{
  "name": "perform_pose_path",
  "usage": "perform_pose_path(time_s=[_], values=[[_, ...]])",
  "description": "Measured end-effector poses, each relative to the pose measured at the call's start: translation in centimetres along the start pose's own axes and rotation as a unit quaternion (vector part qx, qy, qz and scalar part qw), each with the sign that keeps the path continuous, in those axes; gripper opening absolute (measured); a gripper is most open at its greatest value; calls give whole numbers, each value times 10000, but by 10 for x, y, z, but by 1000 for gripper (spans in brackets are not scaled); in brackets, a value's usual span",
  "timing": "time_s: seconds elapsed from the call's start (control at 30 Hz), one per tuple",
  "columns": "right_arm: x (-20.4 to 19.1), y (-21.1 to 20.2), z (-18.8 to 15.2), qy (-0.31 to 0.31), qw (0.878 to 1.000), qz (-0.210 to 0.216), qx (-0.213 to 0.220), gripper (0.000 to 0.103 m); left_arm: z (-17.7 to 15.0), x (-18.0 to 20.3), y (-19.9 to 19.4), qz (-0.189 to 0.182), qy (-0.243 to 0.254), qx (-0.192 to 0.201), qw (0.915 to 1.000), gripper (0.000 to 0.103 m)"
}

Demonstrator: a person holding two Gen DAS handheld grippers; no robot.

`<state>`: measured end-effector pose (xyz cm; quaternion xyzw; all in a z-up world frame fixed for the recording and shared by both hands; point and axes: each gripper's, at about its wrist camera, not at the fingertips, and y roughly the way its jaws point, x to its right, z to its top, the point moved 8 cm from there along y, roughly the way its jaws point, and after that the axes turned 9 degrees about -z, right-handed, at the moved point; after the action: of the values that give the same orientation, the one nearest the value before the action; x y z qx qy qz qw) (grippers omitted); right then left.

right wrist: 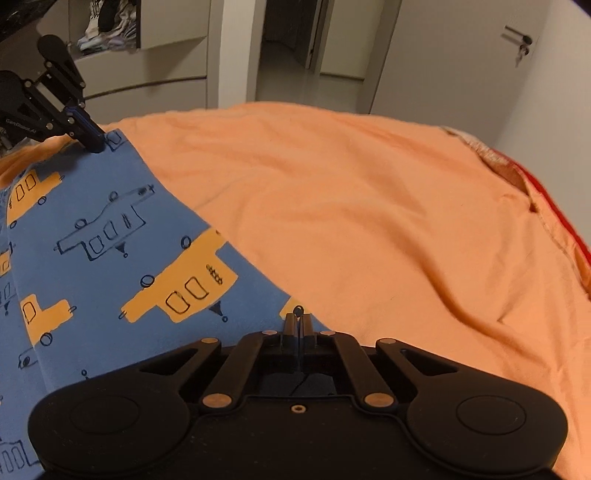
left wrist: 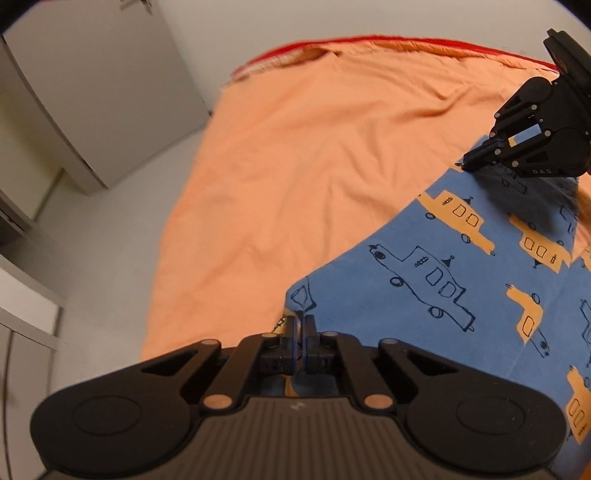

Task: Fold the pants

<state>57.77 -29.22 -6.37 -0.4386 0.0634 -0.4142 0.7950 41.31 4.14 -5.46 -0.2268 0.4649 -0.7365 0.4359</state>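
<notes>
The pants [left wrist: 461, 266] are blue with orange and outlined cars and lie on an orange bed sheet [left wrist: 295, 166]. My left gripper [left wrist: 300, 325] is shut on one corner of the pants' edge. My right gripper [right wrist: 298, 321] is shut on the other corner of the same edge of the pants [right wrist: 110, 240]. Each gripper shows in the other's view: the right gripper [left wrist: 466, 162] at the upper right, the left gripper [right wrist: 96, 144] at the upper left. The blue fabric is stretched between them.
The orange sheet [right wrist: 369, 203] covers the bed, with a red edge [right wrist: 554, 206] at its far side. A white cabinet [left wrist: 92, 92] and pale floor [left wrist: 110, 240] lie left of the bed. A doorway [right wrist: 291, 48] and shelves [right wrist: 110, 29] stand beyond it.
</notes>
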Motion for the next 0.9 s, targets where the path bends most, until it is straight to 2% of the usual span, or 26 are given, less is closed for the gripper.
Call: perform_pose_path(time_s=[0.17, 0.27, 0.33, 0.37, 0.43, 0.5, 0.53, 0.6, 0.67, 0.73, 0.77, 0.83, 0.9], values=[[9, -14, 19, 66, 9976, -510, 460, 0, 18, -10, -12, 492, -119, 342, 9981, 2], [19, -18, 41, 43, 9917, -1015, 795, 0, 33, -20, -8, 832, -321, 587, 9943, 2], [23, -14, 52, 21, 9871, -1311, 921, 0, 36, -26, 6, 815, -466, 522, 9942, 3], [23, -5, 56, 5, 9867, -1368, 883, 0, 34, -30, 17, 793, -517, 410, 9947, 8], [19, 23, 52, -75, 9893, -1368, 502, 0, 28, -41, 38, 773, -613, 176, 9950, 16], [13, 46, 41, -120, 9906, -1346, 193, 0, 22, -53, 45, 696, -795, 137, 9943, 39], [11, 52, 35, -75, 9916, -1286, 101, 0, 20, -61, 42, 646, -928, 245, 9933, 53], [12, 53, 32, 5, 9917, -1270, 188, 0, 16, -74, 27, 403, -1134, 510, 9914, 70], [17, 47, 32, 99, 9919, -1240, 271, 7, 10, -90, 15, 351, -1218, 674, 9896, 73], [24, 41, 34, 279, 9921, -1169, 371, 24, 2, -100, 9, 413, -1224, 625, 9896, 73], [28, 39, 36, 376, 9922, -1105, 429, 27, -3, -104, 9, 311, -1243, 553, 9902, 71], [31, 41, 39, 479, 9925, -1008, 506, 41, -16, -106, 10, 30, -1371, 394, 9898, 68], [28, 43, 40, 509, 9929, -945, 506, 48, -25, -98, 14, -270, -1483, 240, 9883, 68]])
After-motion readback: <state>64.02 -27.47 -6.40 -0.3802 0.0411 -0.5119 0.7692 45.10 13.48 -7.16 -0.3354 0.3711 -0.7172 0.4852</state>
